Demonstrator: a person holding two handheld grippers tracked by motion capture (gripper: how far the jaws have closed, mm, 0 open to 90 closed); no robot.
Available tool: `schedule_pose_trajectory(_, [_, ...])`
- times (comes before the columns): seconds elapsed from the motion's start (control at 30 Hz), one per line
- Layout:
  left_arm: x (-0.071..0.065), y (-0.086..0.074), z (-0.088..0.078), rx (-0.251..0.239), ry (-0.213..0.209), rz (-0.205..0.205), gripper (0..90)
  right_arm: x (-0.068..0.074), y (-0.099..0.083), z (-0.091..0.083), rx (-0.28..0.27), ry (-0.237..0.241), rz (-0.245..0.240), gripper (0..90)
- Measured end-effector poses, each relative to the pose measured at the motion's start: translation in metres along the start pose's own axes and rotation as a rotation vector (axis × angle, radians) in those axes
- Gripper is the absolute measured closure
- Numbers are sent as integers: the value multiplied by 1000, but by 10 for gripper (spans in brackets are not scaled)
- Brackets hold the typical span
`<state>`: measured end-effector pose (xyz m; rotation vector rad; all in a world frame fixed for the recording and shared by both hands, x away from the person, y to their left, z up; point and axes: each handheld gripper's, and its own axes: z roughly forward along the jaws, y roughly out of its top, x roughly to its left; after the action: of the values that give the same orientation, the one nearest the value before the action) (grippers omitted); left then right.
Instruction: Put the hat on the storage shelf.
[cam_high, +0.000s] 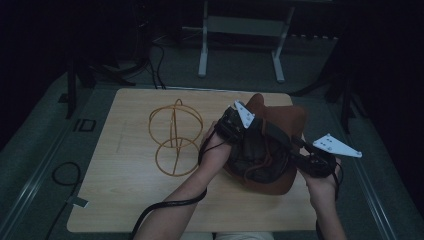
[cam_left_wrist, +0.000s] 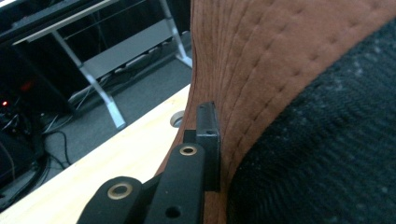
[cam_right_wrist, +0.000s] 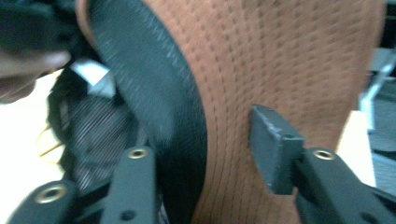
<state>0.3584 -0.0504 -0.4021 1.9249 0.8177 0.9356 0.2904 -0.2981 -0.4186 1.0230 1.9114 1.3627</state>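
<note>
A brown hat (cam_high: 280, 120) with a black lining lies crown down at the table's right, between both hands. My left gripper (cam_high: 247, 131) comes in from the hat's left. In the left gripper view it (cam_left_wrist: 219, 140) is shut on the stitched brown brim (cam_left_wrist: 280, 56), one jaw flat against the brim and the other hidden behind it. My right gripper (cam_high: 295, 150) reaches in from the right. In the right gripper view it (cam_right_wrist: 205, 158) stands open astride the brim (cam_right_wrist: 289, 56), with one jaw inside over the black lining and one pad (cam_right_wrist: 273, 149) against the brown outside.
A gold wire hat stand (cam_high: 175, 135) sits left of the hat on the light wooden table (cam_high: 125, 190). Dark cables trail from both grippers. A grey metal frame (cam_high: 240, 30) stands on the floor beyond the far edge.
</note>
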Motion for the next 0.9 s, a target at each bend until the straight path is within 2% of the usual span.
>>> schedule_pose_trajectory(0.03, [2,0,0,7,5,-5,878,2,-3,-7,6,32,-12,489])
schedule_pose_trajectory(0.07, [2,0,0,7,5,-5,878,2,-3,-7,6,32,-12,489])
schedule_pose_trajectory(0.1, [3,0,-1,6,10,-13,878,5,-6,-17,10,60,-14,456])
schedule_pose_trajectory(0.13, [5,-1,-1,4,13,-20,878,5,-6,-17,10,60,-14,456])
schedule_pose_trajectory(0.2, [9,-4,-3,-21,-2,-43,878,3,-12,-33,7,74,-19,429])
schedule_pose_trajectory(0.23, [9,-6,-5,-30,3,-37,878,3,-12,-33,7,74,-19,429])
schedule_pose_trajectory(0.27, [9,-7,-6,-33,11,-26,878,-3,-14,-43,9,49,-32,431])
schedule_pose_trajectory(0.33, [9,-11,-12,-43,7,-17,878,-12,-15,-51,11,29,-26,444])
schedule_pose_trajectory(0.37, [9,-11,-12,-43,7,-17,878,-12,-15,-51,11,29,-26,444])
schedule_pose_trajectory(0.47, [12,-16,-23,-72,-18,-18,877,-30,-13,-62,13,-13,-19,459])
schedule_pose_trajectory(0.53, [15,-21,-31,-109,-54,-23,877,-42,-12,-67,8,-41,-21,460])
schedule_pose_trajectory(0.63, [17,-27,-41,-166,-119,-8,877,-49,-11,-67,8,-48,-14,460])
schedule_pose_trajectory(0.67, [17,-29,-44,-190,-150,-2,877,-51,-10,-66,8,-35,-8,460])
schedule_pose_trajectory(0.73, [16,-29,-50,-202,-183,24,876,-54,-8,-62,3,-23,-5,459])
schedule_pose_trajectory(0.77, [17,-30,-51,-210,-233,29,876,-56,-6,-55,-5,-1,-2,460])
schedule_pose_trajectory(0.83, [18,-31,-53,-210,-272,43,875,-57,-6,-50,-3,15,7,460])
schedule_pose_trajectory(0.9, [19,-35,-55,-232,-326,55,876,-56,-5,-41,2,38,13,460])
